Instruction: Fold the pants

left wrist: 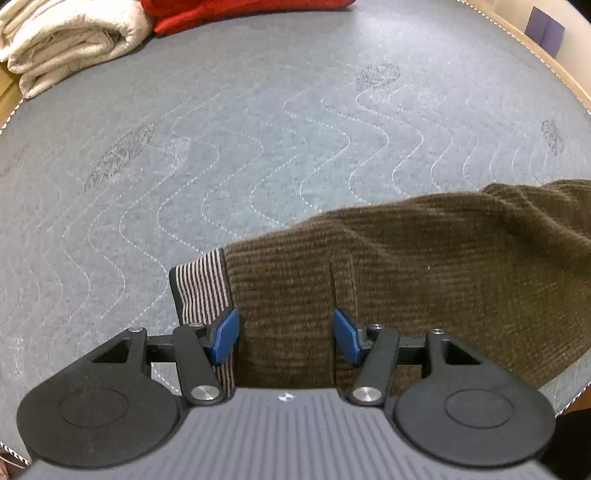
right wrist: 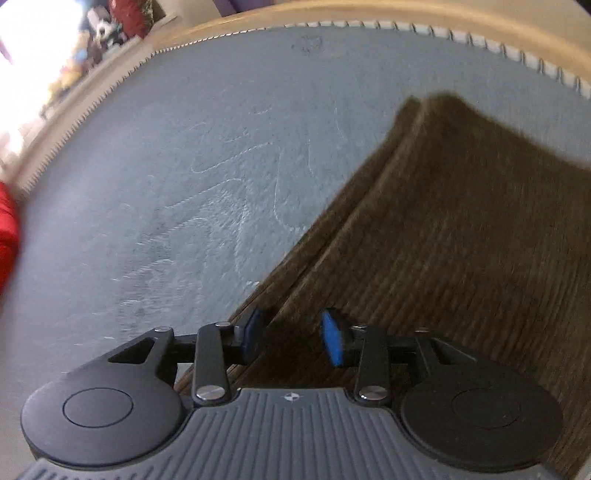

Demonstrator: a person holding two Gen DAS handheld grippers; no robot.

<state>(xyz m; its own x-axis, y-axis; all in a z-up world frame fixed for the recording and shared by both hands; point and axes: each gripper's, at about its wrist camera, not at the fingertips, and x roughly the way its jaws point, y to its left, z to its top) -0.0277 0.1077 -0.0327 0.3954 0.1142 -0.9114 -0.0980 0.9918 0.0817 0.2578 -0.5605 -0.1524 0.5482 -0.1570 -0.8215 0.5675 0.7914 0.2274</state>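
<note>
On the grey quilted mat [left wrist: 258,129], spread flat: brown ribbed pants [left wrist: 424,266], filling the lower right of the left wrist view and reaching under the tool. At the near left corner of the cloth, a turned-back striped lining [left wrist: 201,291], black and pale. Over that end, the left gripper [left wrist: 286,332], pointing steeply down, blue pads standing about half apart, brown cloth showing between them, no pad seen pressing on it; nothing held. Far back on the mat, well apart from the pants, a folded cream blanket [left wrist: 70,40] and beside it a red cloth [left wrist: 229,11]. From the right wrist, blurred: the same pants [right wrist: 461,258] running from the lower middle up to the right across the mat [right wrist: 184,147], a folded edge along their left side. Above that edge, the right gripper [right wrist: 291,336], pads visibly parted, cloth beneath the gap, not clamped.
</note>
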